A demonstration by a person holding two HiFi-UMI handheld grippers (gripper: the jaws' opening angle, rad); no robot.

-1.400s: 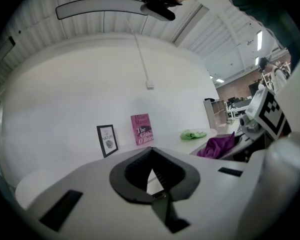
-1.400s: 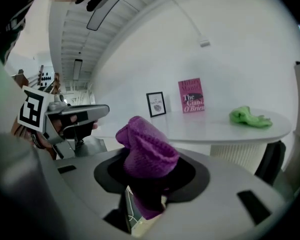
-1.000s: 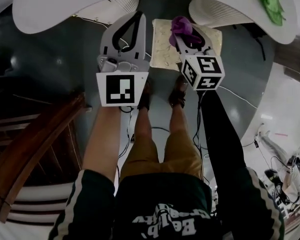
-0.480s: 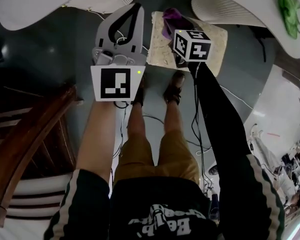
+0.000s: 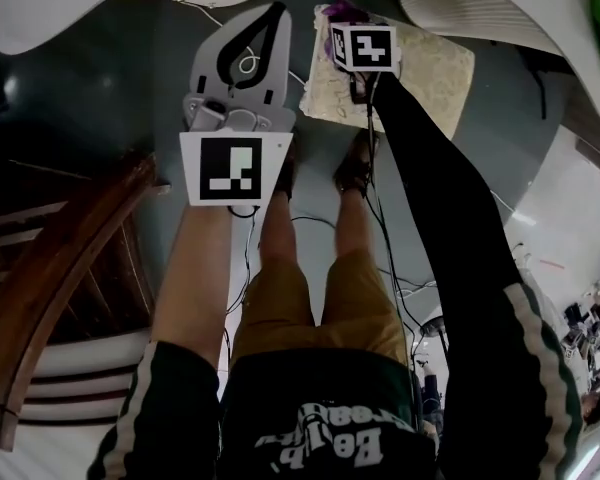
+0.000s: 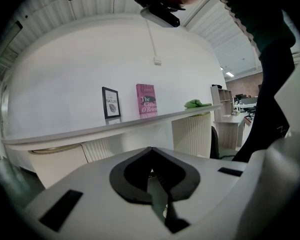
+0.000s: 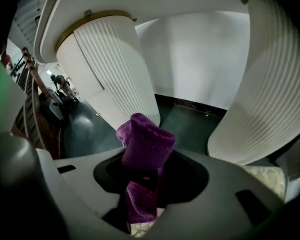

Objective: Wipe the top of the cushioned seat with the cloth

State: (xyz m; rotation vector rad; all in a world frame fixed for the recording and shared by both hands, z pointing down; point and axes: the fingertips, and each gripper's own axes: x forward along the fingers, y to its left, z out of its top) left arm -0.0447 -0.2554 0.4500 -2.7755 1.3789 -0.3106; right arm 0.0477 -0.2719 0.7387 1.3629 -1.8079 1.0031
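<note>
- Noted right gripper (image 7: pixel 142 184) with jaws pinching the purple cloth (image 7: pixel 146 143) at mid-length: one end bunched up beyond the tips, the other trailing below.
- Located cloth (image 5: pixel 342 12) at the far left corner of the seat (image 5: pixel 425 73) in the head view. Contact with the seat not confirmable from any view.
- Noted left gripper (image 5: pixel 272 13) with jaws pressed together on nothing, held over the floor (image 5: pixel 130 88) just left of the seat.
- Judged step in hand: start of the wipe, with nearly the whole top yet to be covered.
- To do well: lower until the cloth, not the jaw tips, bears lightly on the seat; tilt so the bunched end lies flat and leads.
- Sweep in straight, overlapping passes from the far edge to the near edge, working across to the right side.
- Hold the pinch firm throughout. Only a narrow band of cloth is gripped, so probably easy to drag loose on the textured top.
- Keep left gripper out of the sweep path, or bring it in to steady the seat if it shifts.
</note>
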